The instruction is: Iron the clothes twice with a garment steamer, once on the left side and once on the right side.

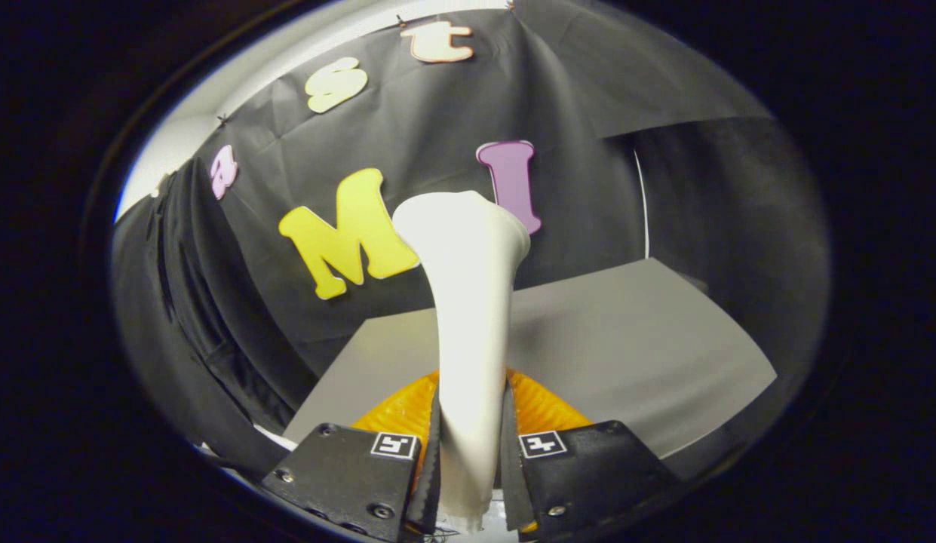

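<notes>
My gripper point(471, 445) is shut on the white garment steamer point(468, 317), both fingers pressing on its narrow handle. The steamer rises from between the fingers and widens to a flared head near the top, set against the black cloth wall. An orange ribbed part point(539, 403) of the steamer's base shows just behind the fingers on either side of the handle. A dark garment point(188, 302) hangs to the left of the steamer, well apart from its head.
A grey table point(626, 339) lies beyond the fingers, running to the right. The black cloth wall stands behind it, with a darker panel point(724, 219) at the right.
</notes>
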